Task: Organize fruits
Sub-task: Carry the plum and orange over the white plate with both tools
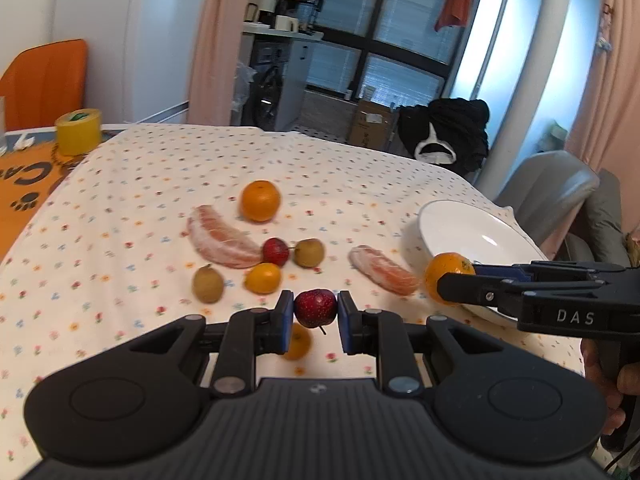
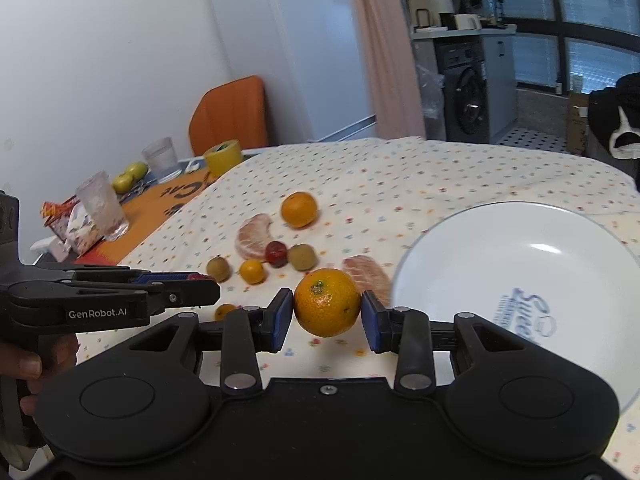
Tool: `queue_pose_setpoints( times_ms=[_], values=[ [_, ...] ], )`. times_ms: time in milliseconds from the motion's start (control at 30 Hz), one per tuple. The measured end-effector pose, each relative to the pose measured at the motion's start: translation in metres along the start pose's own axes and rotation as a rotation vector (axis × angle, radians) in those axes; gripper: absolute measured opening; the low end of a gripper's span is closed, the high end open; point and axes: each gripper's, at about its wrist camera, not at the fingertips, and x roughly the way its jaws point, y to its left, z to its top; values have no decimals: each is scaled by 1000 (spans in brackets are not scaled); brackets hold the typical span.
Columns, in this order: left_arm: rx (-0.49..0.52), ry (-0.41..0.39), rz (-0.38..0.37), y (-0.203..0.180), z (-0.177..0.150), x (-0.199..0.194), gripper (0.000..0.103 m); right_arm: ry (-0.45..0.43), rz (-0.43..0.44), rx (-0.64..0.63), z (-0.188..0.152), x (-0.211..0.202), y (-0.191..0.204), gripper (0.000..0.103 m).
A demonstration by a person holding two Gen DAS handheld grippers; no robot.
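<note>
I saw cool daylight glaring from the windows (image 1: 404,12), soft shadows on the tablecloth (image 1: 340,172), slight blur throughout, and heavy fisheye bending with dark corners.

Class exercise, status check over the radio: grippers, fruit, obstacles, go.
Left gripper shut on small red fruit. Right gripper shut on orange, beside white plate. Plate empty, path clear.

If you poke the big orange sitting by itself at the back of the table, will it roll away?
Probably a little. The big orange looks round and sits loose on the tablecloth, touching nothing, so a poke would likely roll it. The soft cloth may slow it quickly. Its skin looks firm, so a grip like the right gripper has on the other orange should hold.
</note>
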Motion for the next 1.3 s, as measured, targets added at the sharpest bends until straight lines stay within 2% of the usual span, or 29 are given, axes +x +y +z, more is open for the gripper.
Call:
queue_pose_setpoints(
  times_ms=[800,1000,1300],
  values=[
    [143,50,-126,-79,18,48,21,-58,-138,133,-24,-39,-80,35],
    [181,50,-137,-97,28,60,21,-61,-158,150,-27,-40,-97,35],
    [213,94,-142,-118,29,91,21,-47,-176,170,-29,-37,-116,36]
  ],
)
